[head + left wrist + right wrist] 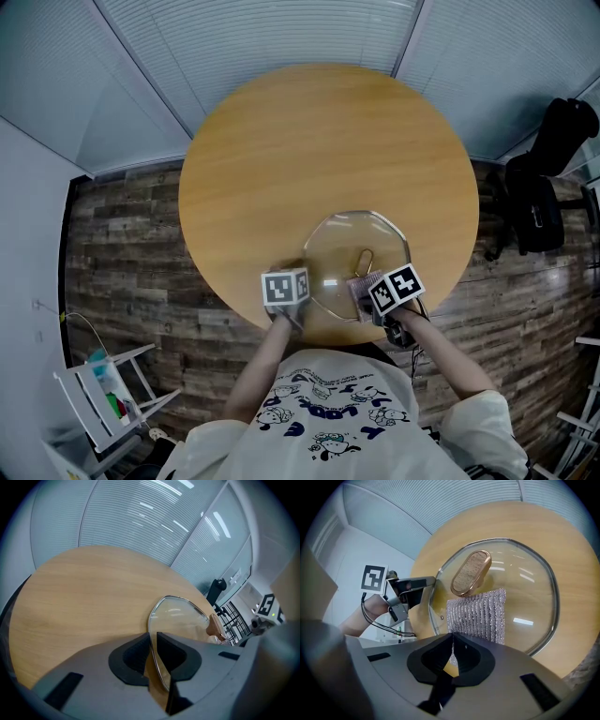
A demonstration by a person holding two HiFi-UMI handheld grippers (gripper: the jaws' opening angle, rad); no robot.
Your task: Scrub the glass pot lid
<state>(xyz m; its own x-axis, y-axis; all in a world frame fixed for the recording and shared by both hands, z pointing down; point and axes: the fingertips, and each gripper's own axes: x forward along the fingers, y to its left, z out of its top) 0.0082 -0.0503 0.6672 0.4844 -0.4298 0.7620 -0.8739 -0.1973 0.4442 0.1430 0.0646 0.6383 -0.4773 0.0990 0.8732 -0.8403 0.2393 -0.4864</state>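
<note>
Round wooden bench (281, 150), filling the middle of the head view. The glass pot lid (347, 239) is seen lying on it in the lower centre-right of that view, close to the bench's near edge, with its handle uppermost.

The left tool (153, 639) is applied at the lid's left rim. In the left gripper view its jaws are drawn almost together, and the metal-banded edge of the lid is pinched between them. Whether that edge is raised off the bench cannot be told.

The right tool (453, 641) is placed at the lid's near right side. Its jaws are closed on the near edge of a silvery mesh scouring pad (480, 613), which is spread flat on the glass, at the centre of the right gripper view.

The copper-coloured oval handle (469, 573) is seen just beyond the pad's far edge, close to it, upper centre in the right gripper view.

Step in hand, as judged: the lid is steadied on one side while the pad is laid on the glass for scrubbing. The next move would call for the pad to be pressed down and drawn across the glass, around the handle, with the rim grip kept firm so that the lid is not slid along the bench.
</note>
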